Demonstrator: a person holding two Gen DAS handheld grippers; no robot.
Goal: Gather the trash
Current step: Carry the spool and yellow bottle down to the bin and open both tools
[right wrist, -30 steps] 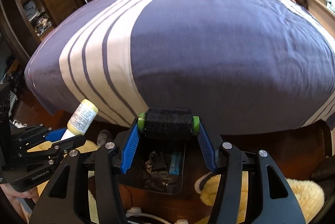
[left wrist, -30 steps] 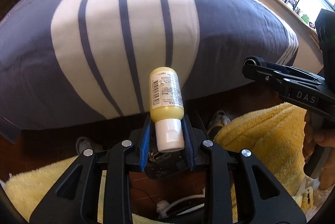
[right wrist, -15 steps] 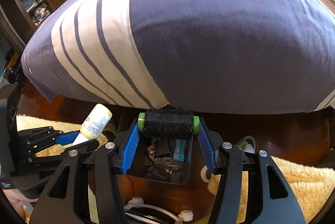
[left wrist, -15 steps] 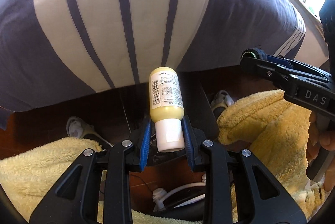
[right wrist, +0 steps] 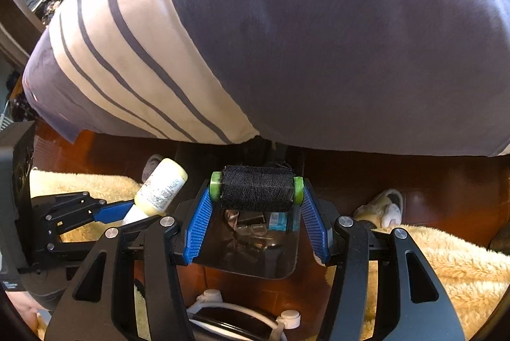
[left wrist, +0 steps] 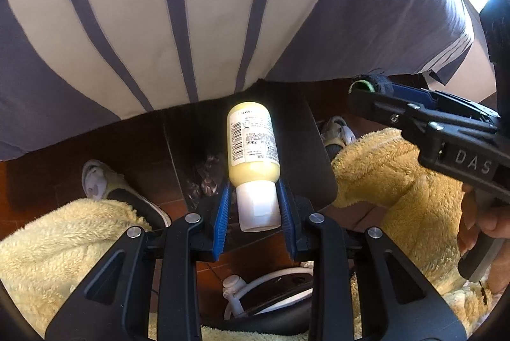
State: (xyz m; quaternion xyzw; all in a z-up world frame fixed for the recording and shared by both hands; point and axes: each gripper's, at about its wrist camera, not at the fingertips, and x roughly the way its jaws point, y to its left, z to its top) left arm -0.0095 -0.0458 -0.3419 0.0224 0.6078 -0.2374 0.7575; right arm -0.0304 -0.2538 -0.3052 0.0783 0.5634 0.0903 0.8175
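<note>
Left gripper (left wrist: pixel 256 208) clamped on the white cap of a small yellow bottle (left wrist: pixel 252 143) — blue pads pinch both sides of the cap, body sticks out past the fingertips. Bottle: pale yellow, rounded end, white label with barcode down one edge; "30ml" readable, rest too small to tell. It hangs over the open mouth of a dark bin (left wrist: pixel 306 149) on the wood floor at the foot of the bed (left wrist: pixel 134 22), cover grey-blue with white stripes. Shiny crumpled scraps lie inside the bin.

Right gripper (right wrist: pixel 256 191) grips a spool of black thread (right wrist: pixel 257 188) endwise — pads press on its two green flanges, spool axis across the fingers. It also sits above the bin, where wrappers and a blue-white packet show. From the left wrist view, "DAS" is printed on the right gripper's body, remaining letters cut off; a hand (left wrist: pixel 487 229) holds its handle.

Fluffy yellow rug (left wrist: pixel 57 251) either side of the bin.
</note>
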